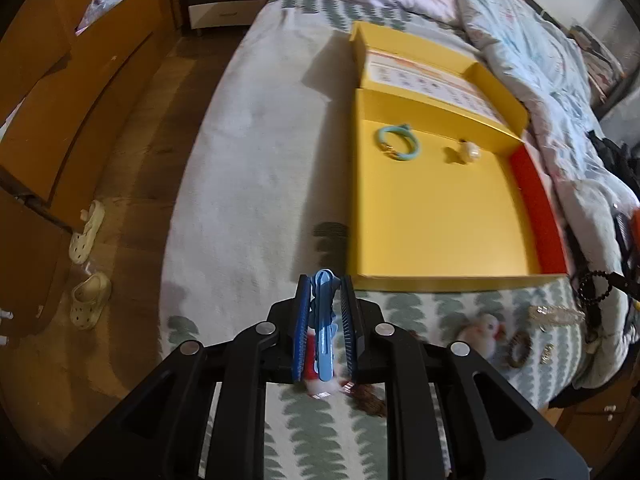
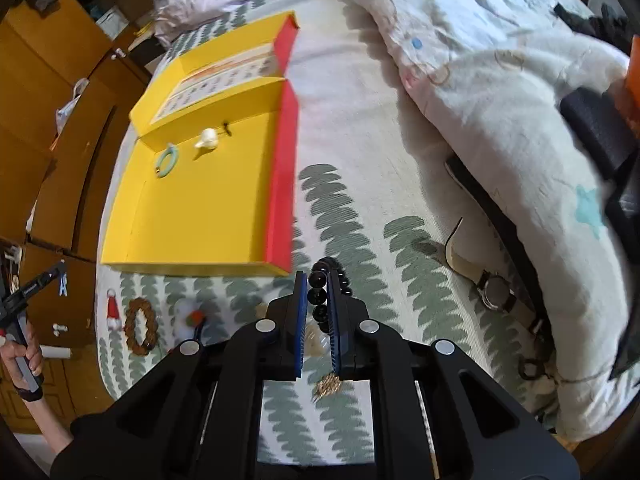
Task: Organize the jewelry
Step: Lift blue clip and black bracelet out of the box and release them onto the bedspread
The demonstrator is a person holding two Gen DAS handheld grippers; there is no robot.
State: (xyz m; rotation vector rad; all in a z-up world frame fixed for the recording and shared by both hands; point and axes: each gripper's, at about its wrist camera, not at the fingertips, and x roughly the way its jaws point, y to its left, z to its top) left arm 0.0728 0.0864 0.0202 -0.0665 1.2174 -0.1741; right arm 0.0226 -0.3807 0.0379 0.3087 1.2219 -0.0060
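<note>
Jewelry lies partly in the yellow box (image 1: 432, 216) on the bed (image 1: 256, 168) and partly loose on the leaf-print sheet in front of it. Inside the box, near its far wall, you have a teal hair tie (image 1: 397, 142) and a cream pearl piece (image 1: 467, 151), apart from each other; the rest of the box floor is bare. The box has a red side wall (image 2: 283, 184).

Your left gripper (image 1: 325, 280) pinches a blue hair clip (image 1: 323, 320) between its pads, the clip standing lengthwise along the fingers, just short of the box's near edge. Your right gripper (image 2: 318, 276) pinches a black bead bracelet (image 2: 320, 292), beads showing between and past the pads, to the right of the box's near corner.

On the sheet near the front edge lie a brown braided ring (image 2: 140, 326), a small red-and-white charm (image 2: 113, 310), a fluffy white piece (image 1: 482, 330) and a clear clip (image 1: 554, 314). A wristwatch (image 2: 494, 290) lies by the quilt (image 2: 500, 92). Your left hand (image 2: 24, 360) shows at the right camera's left edge.
</note>
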